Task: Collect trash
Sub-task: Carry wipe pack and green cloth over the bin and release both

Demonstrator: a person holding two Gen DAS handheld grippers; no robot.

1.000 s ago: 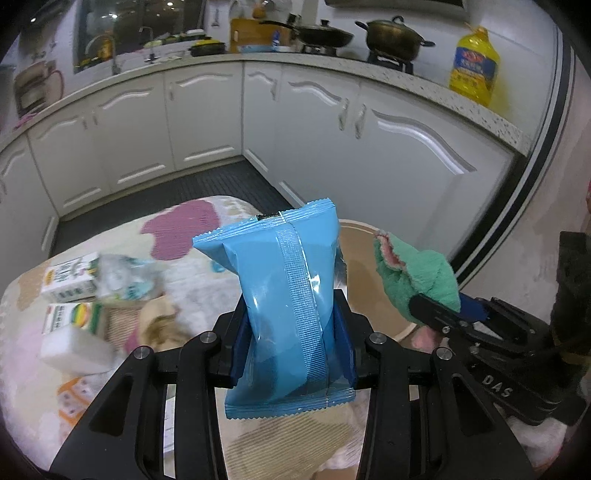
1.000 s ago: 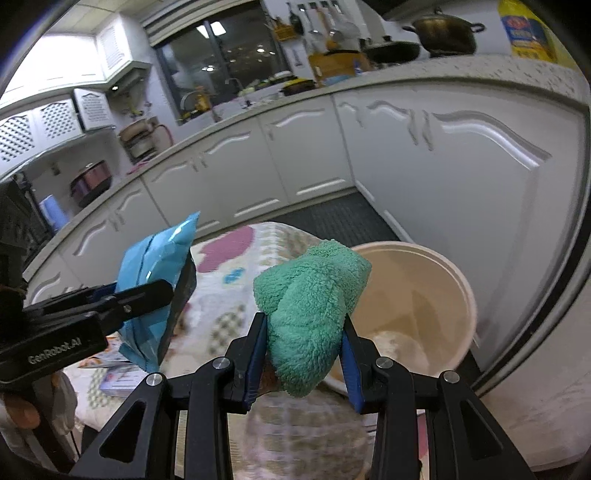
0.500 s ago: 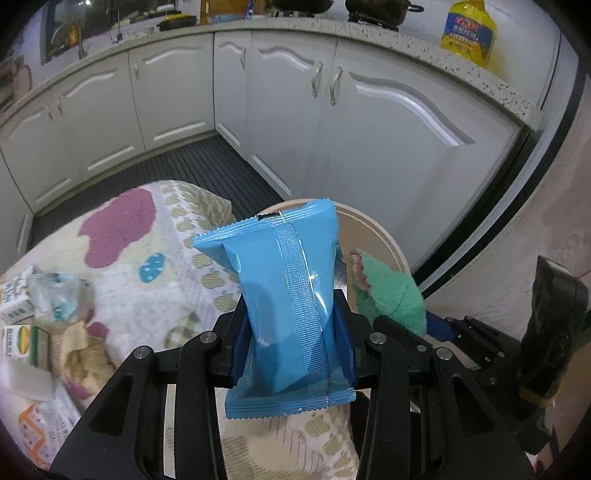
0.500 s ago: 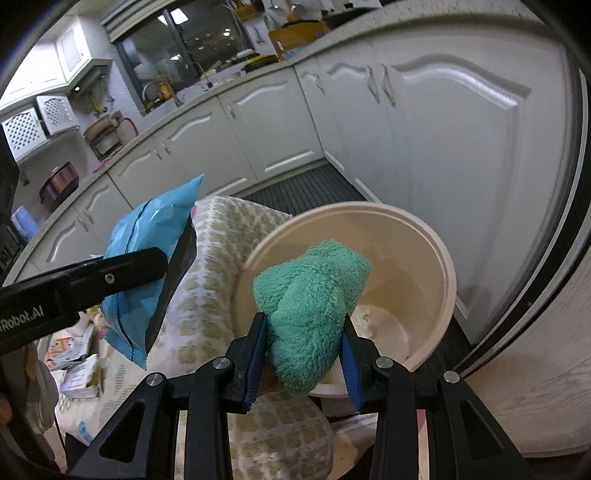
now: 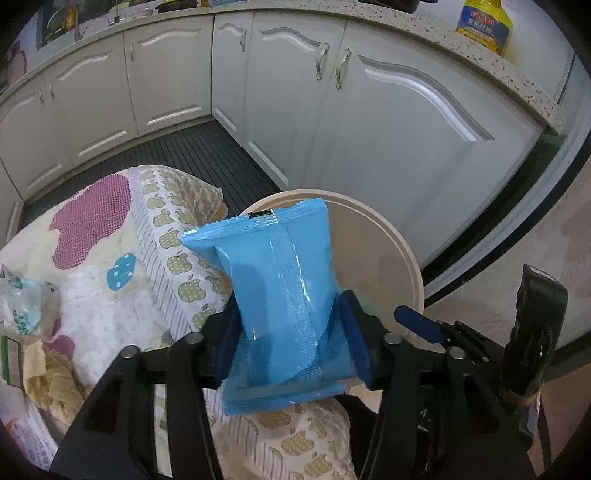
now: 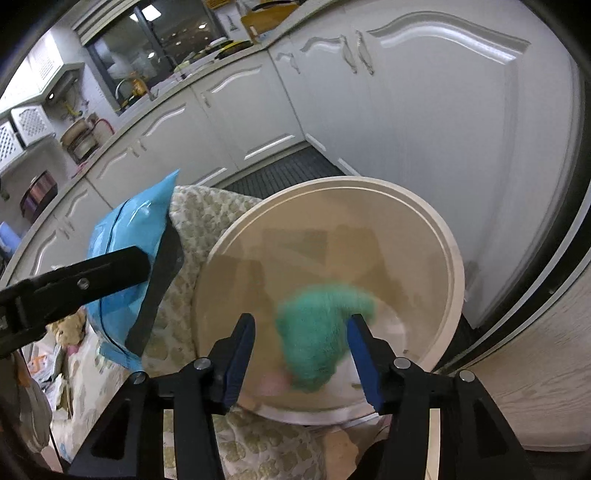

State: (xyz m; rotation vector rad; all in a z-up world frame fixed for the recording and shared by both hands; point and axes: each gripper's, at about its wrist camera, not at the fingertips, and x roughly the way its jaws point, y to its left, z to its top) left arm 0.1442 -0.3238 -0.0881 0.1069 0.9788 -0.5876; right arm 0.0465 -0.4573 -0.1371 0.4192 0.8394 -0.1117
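A blue plastic packet (image 5: 280,280) stands tilted between the pads of my left gripper (image 5: 290,310). Its jaws are opening and the right pad has come off the wrapper. The packet hangs over the near rim of a beige round bin (image 5: 406,258). In the right wrist view my right gripper (image 6: 301,321) is above the bin (image 6: 450,258), its jaws opening. A green fluffy cloth (image 6: 321,332) is blurred between the parted pads, loose and dropping into the bin. The left gripper's finger (image 6: 110,273) with the blue packet (image 6: 125,236) shows at the left.
A table with an apple-patterned cloth (image 5: 110,258) touches the bin's left side. A crumpled plastic bag (image 5: 26,299), a carton and brown paper (image 5: 48,380) lie on it at the left. White cabinets (image 5: 369,129) stand close behind, with a yellow oil bottle (image 5: 484,22) on the counter.
Both grippers have come forward and down over the bin. Both pairs of jaws have parted: the green cloth has left the right pads and is falling, and the blue packet has tilted.
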